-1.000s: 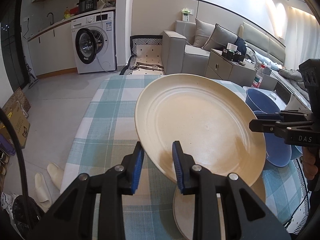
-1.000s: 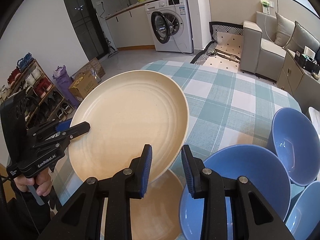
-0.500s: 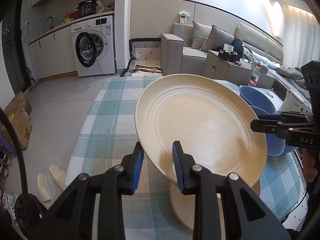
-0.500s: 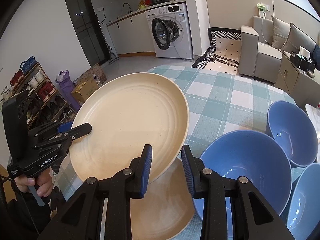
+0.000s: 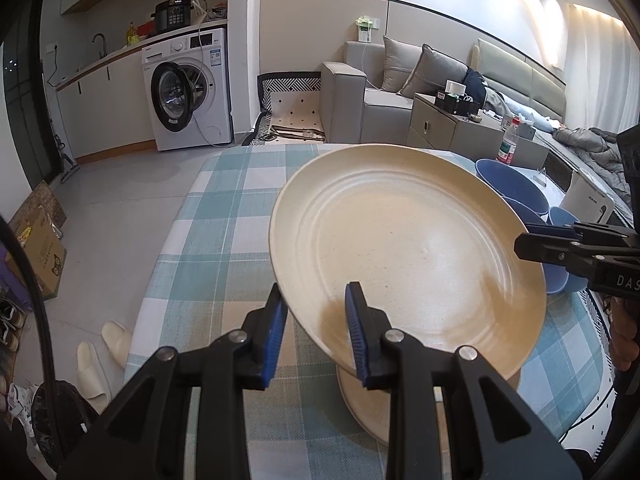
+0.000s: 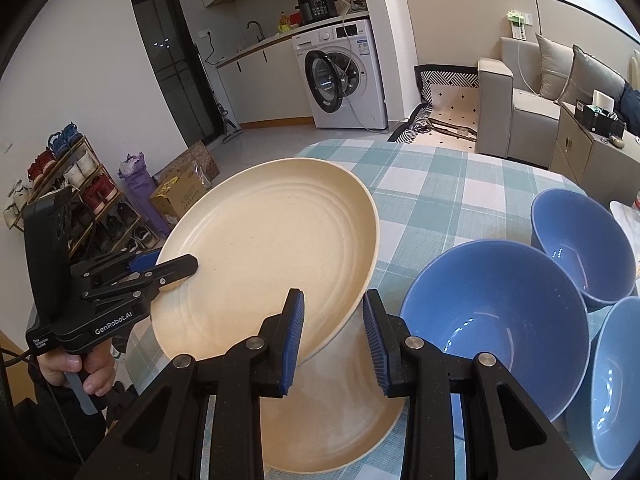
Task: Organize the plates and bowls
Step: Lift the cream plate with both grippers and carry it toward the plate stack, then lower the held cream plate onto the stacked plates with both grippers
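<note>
A large cream plate hangs in the air above the table, tilted. My left gripper is shut on its near rim; in the right wrist view that gripper clamps the plate's left edge. My right gripper is shut on the opposite rim of the same plate; it shows at the right in the left wrist view. A second cream plate lies flat on the cloth beneath it. Three blue bowls stand to the right: a near one, a far one, and one at the frame edge.
The table has a teal and white checked cloth. A white box and a bottle stand beyond the bowls. A washing machine, sofa, shoe rack and cardboard box stand on the floor around.
Both grippers have lifted the held plate higher above the lower plate. The table and bowls look further below. Both grips are unchanged.
</note>
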The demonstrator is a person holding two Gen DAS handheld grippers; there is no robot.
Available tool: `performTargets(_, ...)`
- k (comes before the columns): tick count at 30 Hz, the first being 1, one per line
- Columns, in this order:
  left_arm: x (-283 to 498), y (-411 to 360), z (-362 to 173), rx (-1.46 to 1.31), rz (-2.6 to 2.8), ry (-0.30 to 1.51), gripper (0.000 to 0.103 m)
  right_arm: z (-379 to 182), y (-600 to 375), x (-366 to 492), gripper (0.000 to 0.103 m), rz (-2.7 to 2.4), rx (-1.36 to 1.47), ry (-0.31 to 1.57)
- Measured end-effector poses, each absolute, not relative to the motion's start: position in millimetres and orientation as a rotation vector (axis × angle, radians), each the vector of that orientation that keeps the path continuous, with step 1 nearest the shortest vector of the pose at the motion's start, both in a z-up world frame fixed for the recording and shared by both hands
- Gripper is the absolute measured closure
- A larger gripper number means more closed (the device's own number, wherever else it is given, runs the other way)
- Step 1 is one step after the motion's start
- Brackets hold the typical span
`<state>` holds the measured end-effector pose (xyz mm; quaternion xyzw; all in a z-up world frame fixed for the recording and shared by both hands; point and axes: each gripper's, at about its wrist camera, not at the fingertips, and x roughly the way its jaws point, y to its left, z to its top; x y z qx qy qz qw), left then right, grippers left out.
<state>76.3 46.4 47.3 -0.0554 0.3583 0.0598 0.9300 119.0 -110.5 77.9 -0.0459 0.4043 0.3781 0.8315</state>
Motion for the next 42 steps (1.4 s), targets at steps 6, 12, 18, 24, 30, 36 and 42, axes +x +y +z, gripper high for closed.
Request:
performTargets(6,67.5,43.9,44.7,-0.121,0.122,0.732,0.076,73.4,-118.3,107.0,0.071,0.812,-0.063,0.846)
performTargets(12,62.1,38.6,43.6,-0.107,0.12,0.733,0.076,69.4,-125.8,99.2,0.071,0.816,-0.045,0.837)
performTargets(18,57.6,34.5,40.0,-0.109,0.118,0.737,0.076,64.7,-129.4,92.9,0.07,0.806,-0.048,0.828)
performTargets(24,57.8,33.8,32.5,-0.12,0.11,0.749,0.076,59.0,-133.8,83.1,0.07,0.793,-0.053,0.813)
performTargets(30,55.0,34.9,26.3,-0.144,0.106,0.753,0.075,54.5,-134.8,73.6,0.07,0.792,-0.057,0.813)
performTargets(36,51.9,32.2,22.9,-0.134,0.103,0.756,0.075,49.0,-137.9,68.9,0.07,0.786,-0.049,0.82)
performTargets(42,50.7,29.2,20.3,-0.137,0.092,0.754,0.075,47.9,-141.8,67.3,0.07,0.786,-0.043,0.815)
